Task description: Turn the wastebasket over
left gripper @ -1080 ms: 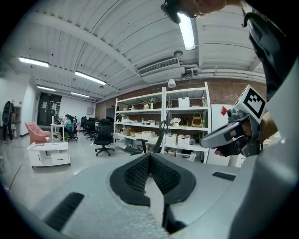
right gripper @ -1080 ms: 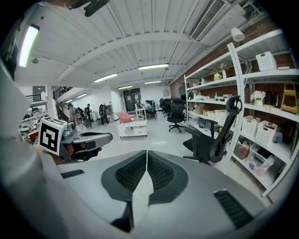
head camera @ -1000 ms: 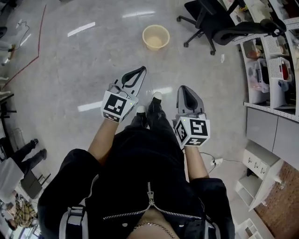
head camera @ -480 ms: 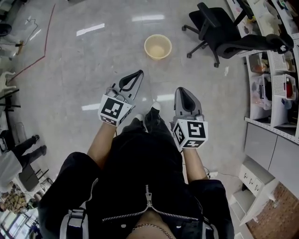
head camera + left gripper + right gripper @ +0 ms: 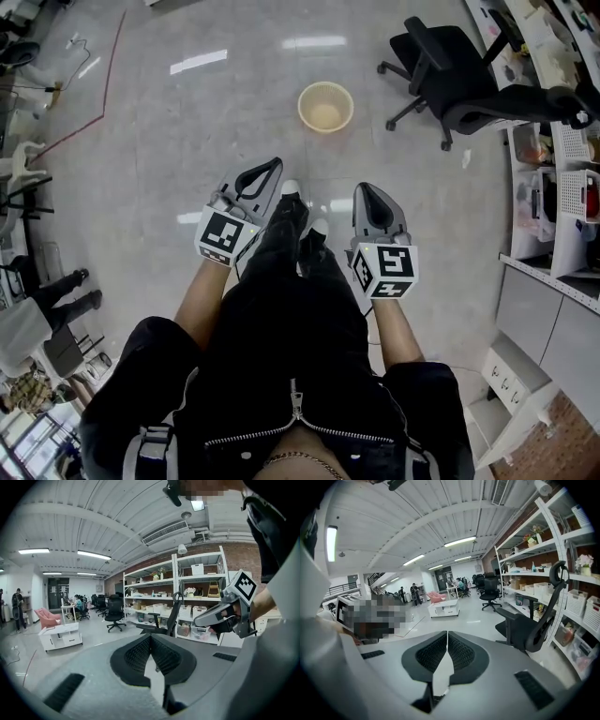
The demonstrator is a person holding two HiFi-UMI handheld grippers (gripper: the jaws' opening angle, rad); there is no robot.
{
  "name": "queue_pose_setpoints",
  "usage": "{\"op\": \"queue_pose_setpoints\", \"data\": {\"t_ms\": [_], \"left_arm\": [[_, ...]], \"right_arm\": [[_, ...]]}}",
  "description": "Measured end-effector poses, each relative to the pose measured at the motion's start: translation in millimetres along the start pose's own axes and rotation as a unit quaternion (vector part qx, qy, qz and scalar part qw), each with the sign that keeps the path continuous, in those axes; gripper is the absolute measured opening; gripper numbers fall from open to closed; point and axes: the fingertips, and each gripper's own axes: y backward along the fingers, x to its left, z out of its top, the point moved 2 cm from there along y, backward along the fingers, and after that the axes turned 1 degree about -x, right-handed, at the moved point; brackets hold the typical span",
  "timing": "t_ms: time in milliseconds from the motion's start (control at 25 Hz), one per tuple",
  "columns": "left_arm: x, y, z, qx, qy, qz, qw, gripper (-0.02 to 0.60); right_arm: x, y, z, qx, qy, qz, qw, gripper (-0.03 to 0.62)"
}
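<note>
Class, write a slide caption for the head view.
A person faces an upright wastebasket on the floor, left gripper and right gripper shut.

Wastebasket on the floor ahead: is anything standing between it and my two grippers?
Nothing visible does. In the head view only open floor lies between the wastebasket and the left gripper and right gripper, both shut and empty. The office chair stands off to the wastebasket's right, clear of the path.
</note>
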Motion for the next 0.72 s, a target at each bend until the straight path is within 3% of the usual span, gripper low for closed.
{"op": "queue_pose_setpoints", "data": {"t_ms": [360,720], "left_arm": [[59,-58,-12,0.011,0.012,-0.005,0.9999,0.006],[127,-172,-28,0.021,-0.021,-0.06,0.9978,0.006]], "right_arm": [[-31,-65,20,0.023,0.018,-0.003,1.0,0.015],[-87,-178,27,0.084,0.008,-0.008,0.996,0.015]]}}
